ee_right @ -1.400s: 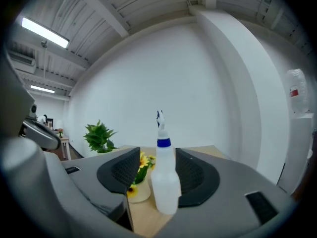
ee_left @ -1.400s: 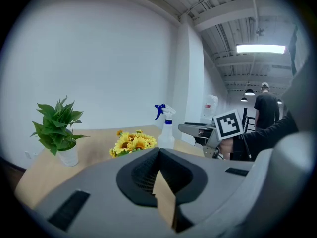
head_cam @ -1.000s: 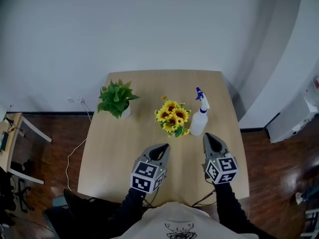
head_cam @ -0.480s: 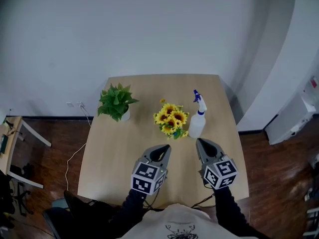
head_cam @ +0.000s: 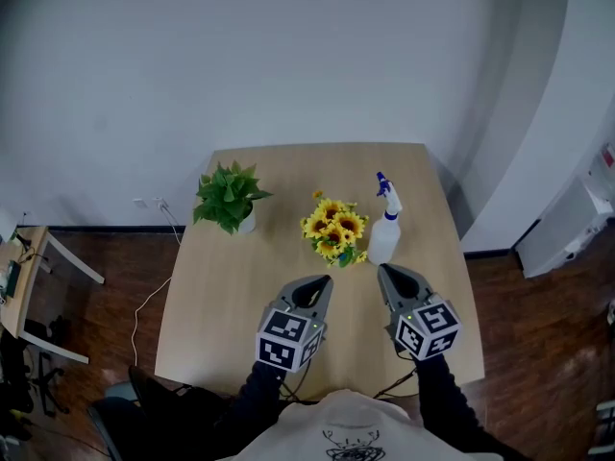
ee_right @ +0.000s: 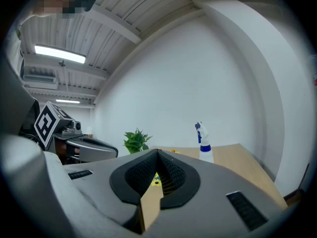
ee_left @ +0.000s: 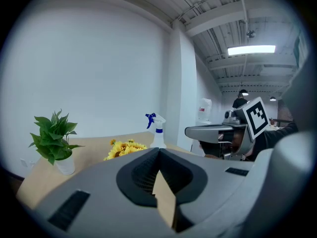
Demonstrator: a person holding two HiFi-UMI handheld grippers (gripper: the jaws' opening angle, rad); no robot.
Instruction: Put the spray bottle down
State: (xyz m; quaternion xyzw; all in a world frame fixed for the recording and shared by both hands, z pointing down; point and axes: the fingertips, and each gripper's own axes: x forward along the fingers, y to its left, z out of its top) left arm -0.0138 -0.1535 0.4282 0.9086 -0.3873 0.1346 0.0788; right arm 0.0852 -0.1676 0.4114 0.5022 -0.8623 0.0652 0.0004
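Note:
The white spray bottle (head_cam: 385,230) with a blue nozzle stands upright on the wooden table (head_cam: 226,296), to the right of the yellow sunflowers (head_cam: 333,229). It also shows upright in the left gripper view (ee_left: 157,133) and the right gripper view (ee_right: 204,146). My right gripper (head_cam: 386,275) hovers just short of the bottle, apart from it, jaws shut and empty (ee_right: 157,153). My left gripper (head_cam: 317,284) hangs beside it, below the sunflowers, jaws closed together with nothing between them (ee_left: 158,152).
A green potted plant (head_cam: 229,198) stands at the table's back left. A white wall lies behind the table. Dark wood floor surrounds it, with a small side table (head_cam: 29,257) at the left and a white cabinet (head_cam: 577,219) at the right.
My right gripper has drawn slightly left, its tip swinging away from the bottle. The bottle stays standing on the table. The left gripper has hardly moved.

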